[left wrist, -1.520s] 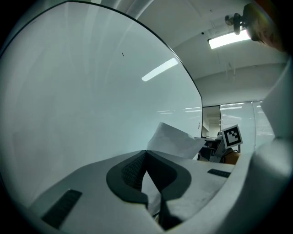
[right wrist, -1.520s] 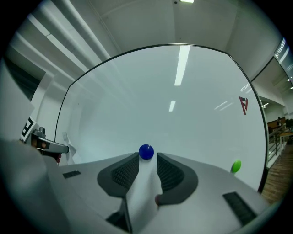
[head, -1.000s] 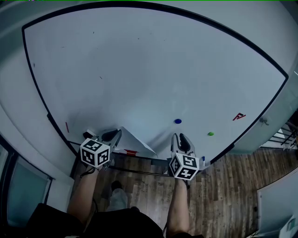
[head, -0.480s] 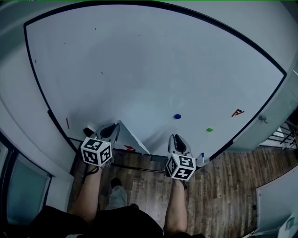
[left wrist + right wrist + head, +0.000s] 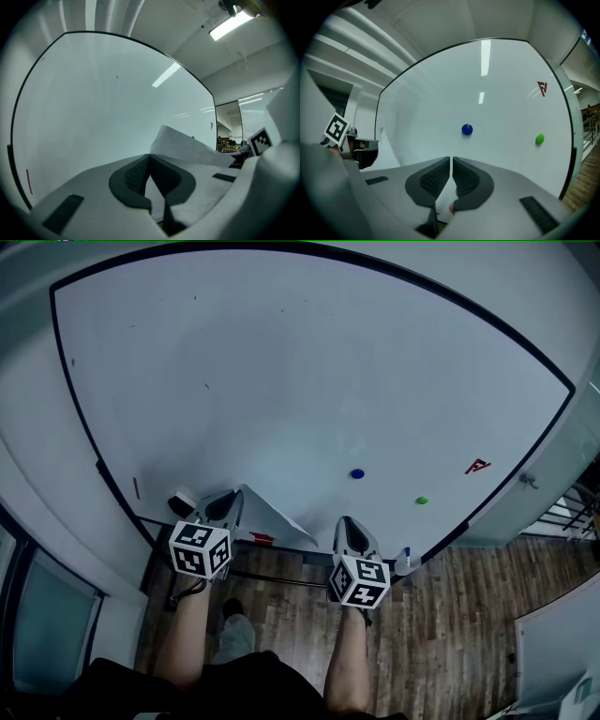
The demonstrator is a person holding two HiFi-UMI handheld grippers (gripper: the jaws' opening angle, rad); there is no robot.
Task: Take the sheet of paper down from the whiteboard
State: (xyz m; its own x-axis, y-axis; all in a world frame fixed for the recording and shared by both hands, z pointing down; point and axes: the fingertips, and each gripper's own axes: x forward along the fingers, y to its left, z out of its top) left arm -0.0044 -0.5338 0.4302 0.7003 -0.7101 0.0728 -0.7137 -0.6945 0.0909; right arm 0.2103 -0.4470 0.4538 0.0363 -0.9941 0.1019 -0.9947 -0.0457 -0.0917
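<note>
Left gripper (image 5: 225, 505) jaws clamped on sheet (image 5: 272, 521), which curls away from whiteboard (image 5: 300, 381). Right gripper (image 5: 350, 526) right of sheet, jaws closing, slit left, nothing between.

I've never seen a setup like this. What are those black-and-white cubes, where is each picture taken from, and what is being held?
There is no robot here. A person holds a two-jaw gripper in each hand, and the marker cubes are part of those grippers. The head view looks down from the person's head at a whiteboard. The other two views ride on the grippers and look along their jaws. On the board are a blue magnet, a green magnet and a small red mark. The left gripper is shut on a sheet of paper that curls away from the board. The right gripper is closing, with a thin slit between its jaws. Whether the sheet's edge is in that slit cannot be told.
</note>
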